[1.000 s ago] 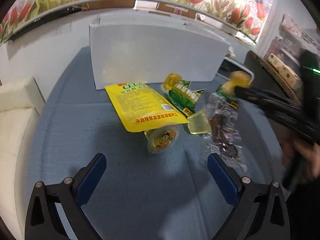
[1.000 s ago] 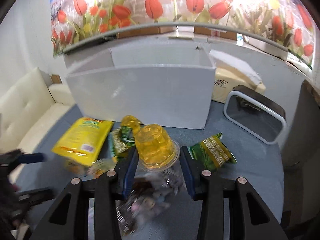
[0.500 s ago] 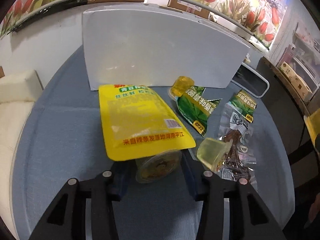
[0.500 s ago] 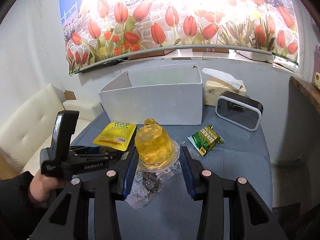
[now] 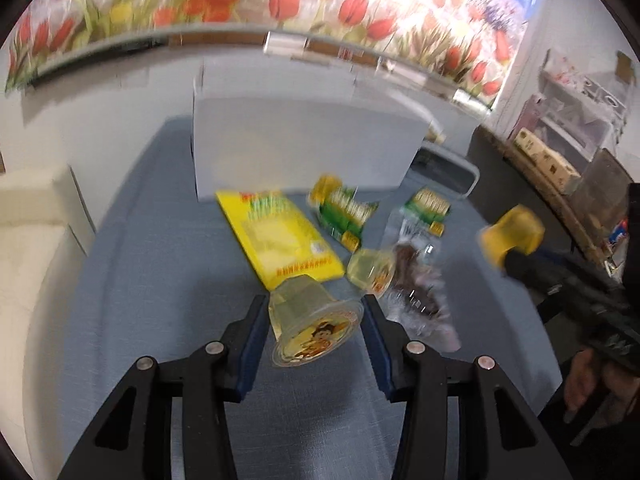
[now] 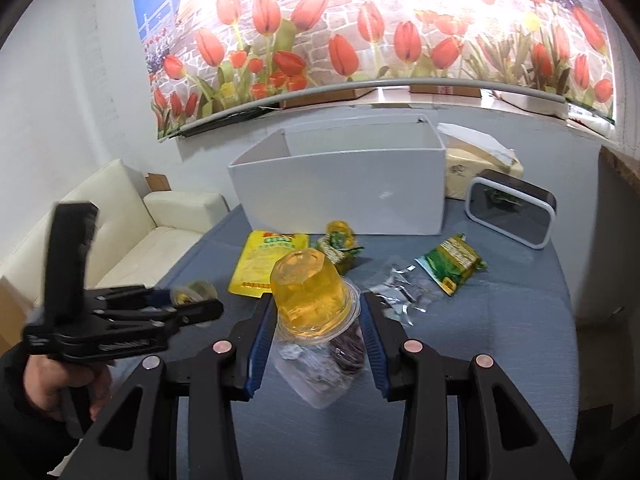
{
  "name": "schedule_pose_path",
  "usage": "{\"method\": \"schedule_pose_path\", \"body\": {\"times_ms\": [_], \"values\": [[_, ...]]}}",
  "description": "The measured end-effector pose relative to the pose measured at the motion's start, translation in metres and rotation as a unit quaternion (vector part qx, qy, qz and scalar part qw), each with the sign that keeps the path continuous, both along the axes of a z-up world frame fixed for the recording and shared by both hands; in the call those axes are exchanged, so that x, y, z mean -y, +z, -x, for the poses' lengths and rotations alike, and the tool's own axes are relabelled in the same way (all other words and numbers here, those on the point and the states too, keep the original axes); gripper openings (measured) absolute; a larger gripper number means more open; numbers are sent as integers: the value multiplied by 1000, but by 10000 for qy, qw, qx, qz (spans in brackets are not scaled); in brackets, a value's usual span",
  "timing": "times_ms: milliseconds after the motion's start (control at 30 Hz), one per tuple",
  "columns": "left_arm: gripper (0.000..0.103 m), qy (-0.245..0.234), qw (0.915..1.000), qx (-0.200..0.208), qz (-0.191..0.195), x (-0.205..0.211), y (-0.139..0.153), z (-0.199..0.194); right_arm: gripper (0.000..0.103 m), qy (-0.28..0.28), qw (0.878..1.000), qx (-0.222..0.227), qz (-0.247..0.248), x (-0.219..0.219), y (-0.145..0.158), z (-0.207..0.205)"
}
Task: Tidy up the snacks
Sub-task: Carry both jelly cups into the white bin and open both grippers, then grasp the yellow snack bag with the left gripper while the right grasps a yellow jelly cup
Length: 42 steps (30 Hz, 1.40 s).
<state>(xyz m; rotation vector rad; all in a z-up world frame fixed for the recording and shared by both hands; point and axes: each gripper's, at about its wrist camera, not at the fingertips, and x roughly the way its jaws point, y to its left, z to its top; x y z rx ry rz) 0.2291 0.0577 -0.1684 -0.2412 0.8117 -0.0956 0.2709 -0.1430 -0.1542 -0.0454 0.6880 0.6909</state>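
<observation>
Above the blue cloth-covered table (image 6: 500,320), you have both grippers clamped on jelly cups, the left gripper (image 5: 314,320) on a pale cartoon-lidded cup (image 5: 310,316), the right gripper (image 6: 318,316) on an amber cup (image 6: 314,292), so next carry each toward the white open-topped box (image 6: 340,188) at twelve o'clock and release inside.

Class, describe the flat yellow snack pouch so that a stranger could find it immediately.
Start at the big white box at the back of the blue table. Just in front of its left end lies the yellow pouch, flat. It is the largest packet there, plain yellow where its neighbours are green packets or jelly cups.
</observation>
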Motion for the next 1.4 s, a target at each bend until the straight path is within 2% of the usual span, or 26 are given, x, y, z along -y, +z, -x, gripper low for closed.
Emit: {"method": "schedule_pose_path", "body": {"times_ms": [200, 367, 500, 600, 733, 833, 933, 1000, 1033, 1067, 1100, 1233, 1400], "values": [[51, -33, 9989, 471, -54, -14, 49, -17, 46, 24, 9998, 178, -103, -18, 20, -21], [51, 45, 9961, 879, 3, -27, 86, -55, 46, -14, 9991, 397, -132, -38, 48, -61], [51, 81, 9937, 1087, -245, -39, 110, -97, 46, -86, 9978, 654, -10, -55, 71, -99], [51, 112, 9945, 1015, -219, -52, 113, -131, 46, -187, 9978, 640, 67, -65, 76, -129], [51, -13, 9958, 812, -419, -56, 103, -171, 46, -283, 9976, 566, 277, -77, 67, -163], [51, -41, 9959, 636, -644, -55, 91, -190, 46, -402, 9969, 456, 492, -82, 55, -185], [51, -54, 9967, 442, -682, -55, 78, -200, 46, -546, 9969, 215, 524, -78, 43, -206], [55, -54, 9974, 334, -637, -56, 71, -204, 55, -711, 9952, 120, 656, -76, 36, -214], [73, -21, 9976, 265, -643, -57, 69, -206, 81, -848, 9936, 172, 720, -72, 34, -217], [98, -9, 9978, 201, -627, -58, 66, -208, 102, -900, 9932, 229, 703, -69, 35, -217], [103, 8, 9978, 254, -617, -60, 66, -207, 103, -951, 9931, 344, 589, -63, 37, -214], [103, 123, 9975, 114, -690, -64, 63, -205, 103, -1075, 9926, 433, 360, -43, 44, -203], [103, 166, 9977, 244, -616, -64, 71, -186, 103, -1026, 9937, 414, 192, -23, 44, -183]]}}
